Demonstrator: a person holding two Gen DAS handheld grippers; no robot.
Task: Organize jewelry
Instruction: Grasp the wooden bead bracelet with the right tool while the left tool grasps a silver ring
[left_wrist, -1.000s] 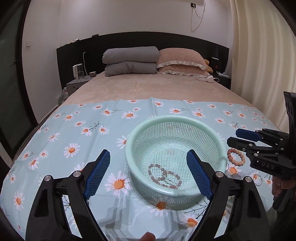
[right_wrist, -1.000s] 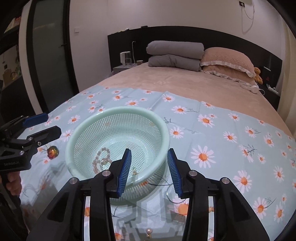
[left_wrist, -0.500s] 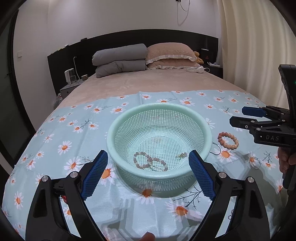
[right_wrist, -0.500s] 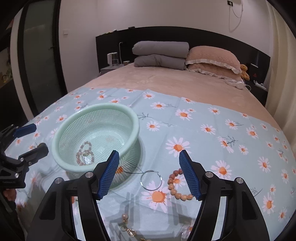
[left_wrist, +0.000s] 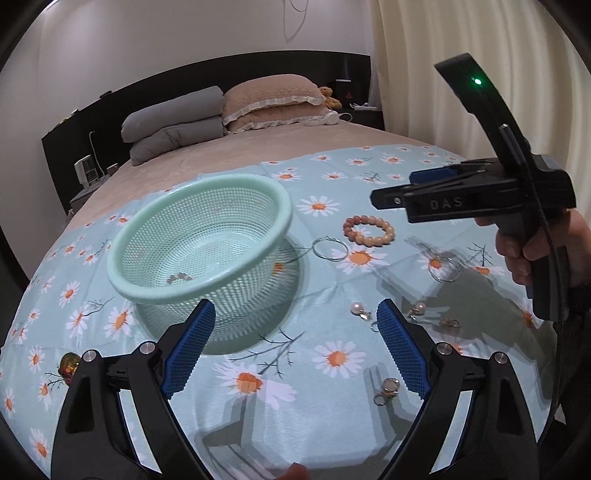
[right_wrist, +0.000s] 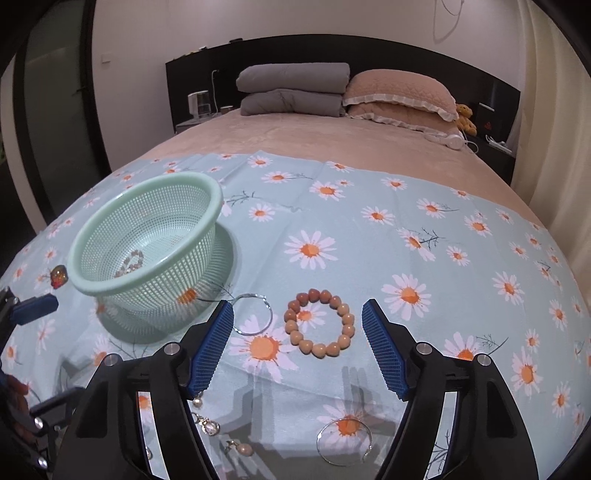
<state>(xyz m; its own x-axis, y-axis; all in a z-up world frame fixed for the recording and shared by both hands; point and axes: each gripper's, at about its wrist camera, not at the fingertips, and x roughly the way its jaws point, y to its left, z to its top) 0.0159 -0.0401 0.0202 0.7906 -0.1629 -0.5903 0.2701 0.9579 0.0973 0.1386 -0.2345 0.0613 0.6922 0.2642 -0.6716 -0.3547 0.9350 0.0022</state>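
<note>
A mint mesh basket sits on the daisy cloth and holds a bead bracelet. A brown bead bracelet lies to its right, between my right gripper's open, empty fingers, next to a silver hoop. My left gripper is open and empty, low over the cloth in front of the basket. A pearl earring, small charms and another hoop lie around. The right gripper also shows in the left wrist view.
A red-amber ornament lies left of the basket. A large hoop and pearl earrings lie under my right gripper. Pillows and folded grey bedding are at the headboard; a curtain hangs on the right.
Both grippers have swung right, away from the basket. My right gripper has opened wide and now frames the brown bead bracelet. My left gripper has dropped lower in front of the basket.
</note>
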